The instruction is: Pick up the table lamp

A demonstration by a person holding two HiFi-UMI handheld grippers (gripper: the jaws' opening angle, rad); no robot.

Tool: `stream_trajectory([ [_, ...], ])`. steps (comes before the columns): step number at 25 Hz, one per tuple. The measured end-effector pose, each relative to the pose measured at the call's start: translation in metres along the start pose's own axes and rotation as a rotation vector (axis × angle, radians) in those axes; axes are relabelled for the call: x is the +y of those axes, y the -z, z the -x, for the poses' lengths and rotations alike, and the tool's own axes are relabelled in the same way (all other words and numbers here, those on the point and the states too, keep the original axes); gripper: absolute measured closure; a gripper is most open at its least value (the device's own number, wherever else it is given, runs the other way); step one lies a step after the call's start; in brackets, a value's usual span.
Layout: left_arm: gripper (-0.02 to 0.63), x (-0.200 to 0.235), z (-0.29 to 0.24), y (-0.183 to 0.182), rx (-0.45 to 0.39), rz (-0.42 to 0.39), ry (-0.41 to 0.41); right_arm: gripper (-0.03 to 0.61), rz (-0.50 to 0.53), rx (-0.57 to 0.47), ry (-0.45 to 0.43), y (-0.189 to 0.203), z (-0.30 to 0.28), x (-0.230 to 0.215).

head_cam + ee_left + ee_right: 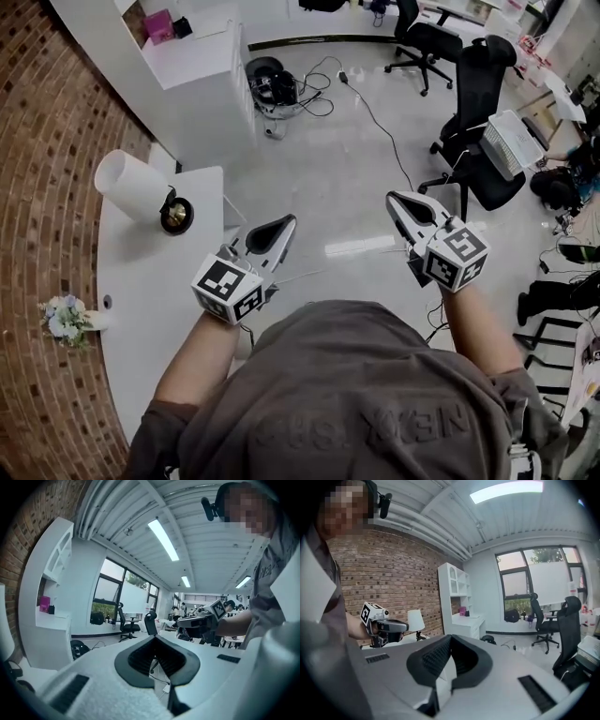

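Two grippers are up in front of you, and both are empty. Your left gripper point(284, 225) has its jaws pressed together at the tips with nothing between the pads. Its tips poke just past the right edge of the table point(159, 300), over the floor point(328, 187). Your right gripper point(397, 199) matches it, jaws closed tip to tip and holding nothing, out over the floor well right of the table.

The lamp point(147, 194) sits on the white table to your left, toward the far end, close to the brick wall point(37, 141). You get the white shade point(127, 178) and the dark base point(176, 215) side by side from this steep angle. Neither gripper touches it. The left one is nearer, with bare tabletop in between. In the right gripper view the lamp stands upright behind your left gripper, brick at its back.

Flowers point(64, 319) sit on the table's wall side, nearer you than the lamp. Office chairs point(478, 122) stand off to the right, and a cable point(375, 122) trails across the floor.
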State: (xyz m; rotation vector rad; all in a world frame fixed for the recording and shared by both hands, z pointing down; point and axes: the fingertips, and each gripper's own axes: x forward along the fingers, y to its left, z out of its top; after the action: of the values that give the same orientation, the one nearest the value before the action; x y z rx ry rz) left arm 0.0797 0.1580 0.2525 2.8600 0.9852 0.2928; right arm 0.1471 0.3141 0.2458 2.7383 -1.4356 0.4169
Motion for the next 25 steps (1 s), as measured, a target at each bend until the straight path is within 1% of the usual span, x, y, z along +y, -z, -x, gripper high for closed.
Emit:
stream_trajectory([
  [4,0.611,0.035,-0.005,0.012,0.021,0.038,0.002,0.584,-0.009,0.024,0.002,0.007,-0.034,-0.005],
  [8,0.611,0.058,-0.018,0.017,0.035,0.046,-0.001,0.584,-0.017,0.042,-0.008,0.013,-0.056,-0.021],
  [11,0.611,0.070,-0.034,0.020,0.057,0.051,-0.016,0.584,-0.029,0.052,-0.022,0.017,-0.068,-0.041],
  [16,0.611,0.089,-0.079,0.022,0.070,0.039,-0.063,0.584,-0.040,0.046,-0.070,0.022,-0.093,-0.095],
  [20,0.611,0.113,-0.125,0.021,0.063,0.046,-0.144,0.584,-0.017,0.037,-0.144,0.015,-0.121,-0.151],
  [25,0.611,0.139,-0.189,0.002,0.035,0.071,-0.250,0.584,0.011,0.050,-0.226,-0.006,-0.152,-0.229],
])
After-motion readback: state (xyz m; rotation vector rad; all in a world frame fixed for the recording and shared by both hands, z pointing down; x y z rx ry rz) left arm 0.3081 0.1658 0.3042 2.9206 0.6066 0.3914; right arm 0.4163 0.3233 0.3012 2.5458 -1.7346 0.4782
